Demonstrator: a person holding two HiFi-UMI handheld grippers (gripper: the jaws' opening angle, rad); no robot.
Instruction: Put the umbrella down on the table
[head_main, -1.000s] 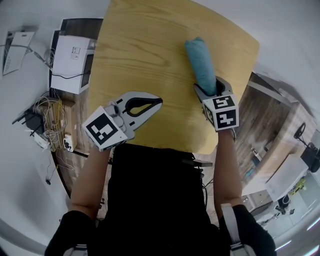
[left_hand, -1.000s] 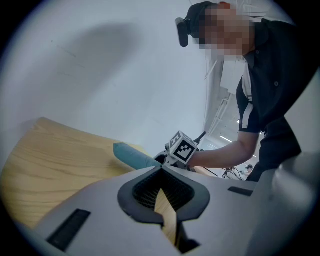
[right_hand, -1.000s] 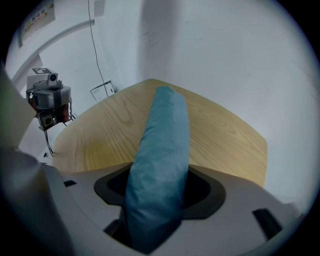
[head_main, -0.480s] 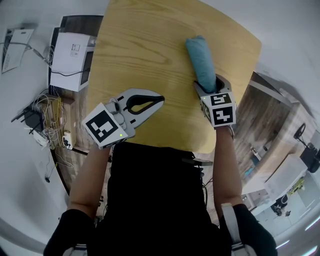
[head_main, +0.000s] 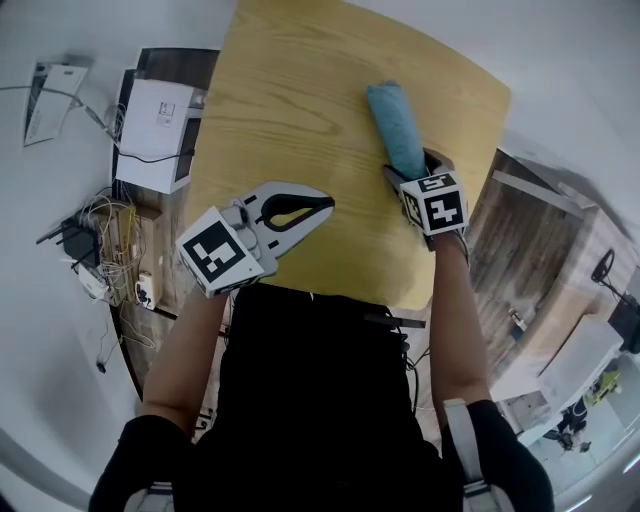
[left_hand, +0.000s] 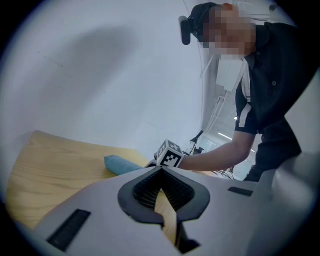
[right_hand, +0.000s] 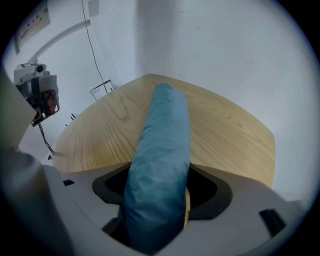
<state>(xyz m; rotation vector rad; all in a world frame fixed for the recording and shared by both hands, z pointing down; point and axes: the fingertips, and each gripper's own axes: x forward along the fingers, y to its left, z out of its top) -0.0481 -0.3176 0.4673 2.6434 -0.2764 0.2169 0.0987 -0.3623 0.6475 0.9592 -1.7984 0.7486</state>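
**Umbrella on the table, right jaws letting go**

The umbrella (head_main: 397, 128), a folded teal bundle of creased cloth, lies flat on the wooden table (head_main: 290, 100), its long axis running from 5 to 11 o'clock in the head view. Its near end sits between the jaws of the right gripper (head_main: 412, 166), which have just been opening and stand wide, a gap showing beside the cloth. The left gripper (head_main: 322, 203), closed and empty, hovers well apart at 8 o'clock.
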